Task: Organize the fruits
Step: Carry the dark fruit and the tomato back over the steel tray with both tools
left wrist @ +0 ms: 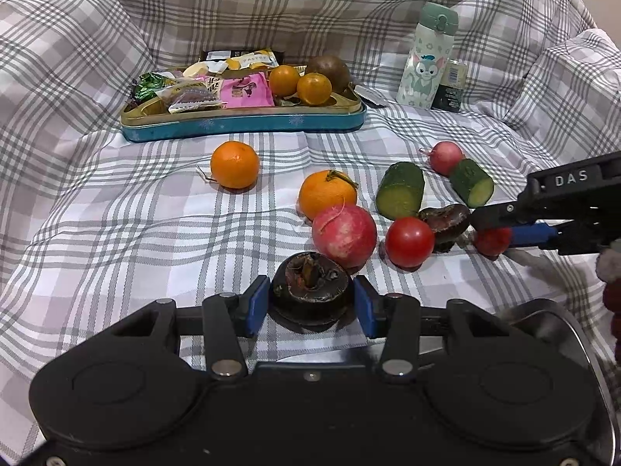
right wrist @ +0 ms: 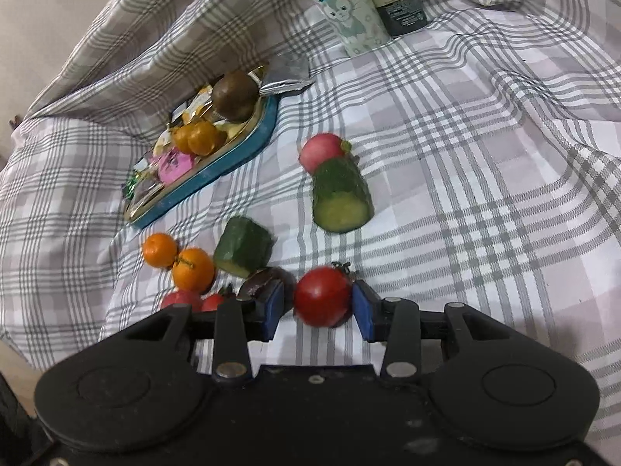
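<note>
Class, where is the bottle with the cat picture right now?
In the left wrist view, the bottle stands upright at the back right, beside a dark can, right of the tray.

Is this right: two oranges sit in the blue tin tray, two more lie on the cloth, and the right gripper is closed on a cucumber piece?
Not quite. The right gripper holds a red tomato, not a cucumber piece, as the right wrist view shows. The rest stands: two oranges in the blue tin tray, two more on the cloth.

Oranges (left wrist: 234, 164), tomatoes (left wrist: 409, 241), radishes (left wrist: 344, 234), cucumber chunks (left wrist: 400, 190), dark water chestnuts (left wrist: 310, 293) scattered across checked cloth (left wrist: 116, 213).
</note>
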The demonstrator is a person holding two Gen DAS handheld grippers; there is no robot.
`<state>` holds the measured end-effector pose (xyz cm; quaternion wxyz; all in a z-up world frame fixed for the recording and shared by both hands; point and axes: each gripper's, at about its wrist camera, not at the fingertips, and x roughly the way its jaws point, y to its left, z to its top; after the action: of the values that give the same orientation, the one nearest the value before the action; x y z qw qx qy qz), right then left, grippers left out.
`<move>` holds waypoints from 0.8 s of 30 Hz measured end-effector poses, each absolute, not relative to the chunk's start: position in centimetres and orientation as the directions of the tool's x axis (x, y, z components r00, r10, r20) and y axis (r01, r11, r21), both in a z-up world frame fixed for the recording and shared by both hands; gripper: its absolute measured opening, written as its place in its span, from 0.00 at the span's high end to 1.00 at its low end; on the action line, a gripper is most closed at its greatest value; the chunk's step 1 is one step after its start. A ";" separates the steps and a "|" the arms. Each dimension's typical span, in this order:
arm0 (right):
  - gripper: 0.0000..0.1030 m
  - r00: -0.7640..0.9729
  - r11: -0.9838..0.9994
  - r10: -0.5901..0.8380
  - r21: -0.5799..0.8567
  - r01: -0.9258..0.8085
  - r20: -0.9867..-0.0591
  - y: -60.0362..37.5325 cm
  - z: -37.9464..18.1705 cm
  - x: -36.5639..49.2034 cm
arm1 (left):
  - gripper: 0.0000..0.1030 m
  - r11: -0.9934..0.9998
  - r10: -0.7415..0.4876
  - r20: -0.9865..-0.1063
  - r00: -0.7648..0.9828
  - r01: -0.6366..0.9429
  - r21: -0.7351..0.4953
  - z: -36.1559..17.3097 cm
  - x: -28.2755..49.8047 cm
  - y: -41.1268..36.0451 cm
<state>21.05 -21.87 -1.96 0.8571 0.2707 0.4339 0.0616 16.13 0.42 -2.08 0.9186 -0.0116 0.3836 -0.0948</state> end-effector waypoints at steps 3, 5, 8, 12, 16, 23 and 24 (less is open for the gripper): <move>0.61 0.626 0.862 0.312 0.490 0.131 -0.715 -21.6 -1.9 21.4 | 0.48 0.982 -0.181 -0.703 0.688 0.161 -0.096 -2.1 16.2 0.5; 0.62 0.631 0.882 0.289 0.457 0.118 -0.720 -21.2 -1.8 21.3 | 0.48 0.983 -0.181 -0.704 0.687 0.156 -0.101 -2.1 16.2 0.6; 0.66 0.648 0.920 0.246 0.383 0.078 -0.721 -20.1 -1.9 20.7 | 0.48 0.983 -0.180 -0.702 0.689 0.148 -0.107 -2.1 16.2 0.8; 0.67 0.681 0.958 0.201 0.287 0.014 -0.704 -18.8 -1.8 19.5 | 0.48 0.984 -0.173 -0.697 0.695 0.145 -0.100 -2.2 16.2 0.7; 0.67 0.709 0.974 0.176 0.227 -0.024 -0.683 -18.1 -1.9 18.6 | 0.48 0.986 -0.164 -0.684 0.710 0.141 -0.090 -2.0 16.0 0.8; 0.67 0.772 0.982 0.159 0.182 -0.057 -0.616 -18.5 -0.6 15.9 | 0.48 0.992 -0.124 -0.637 0.761 0.080 -0.097 -0.4 15.0 1.9; 0.67 0.774 0.981 0.163 0.187 -0.060 -0.611 -18.7 -0.4 15.3 | 0.48 0.993 -0.113 -0.633 0.766 0.070 -0.093 0.0 14.8 2.0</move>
<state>15.32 -18.71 -0.40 0.9386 0.0786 0.3306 0.0594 14.80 1.96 -0.05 0.9391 -0.0316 0.3387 -0.0489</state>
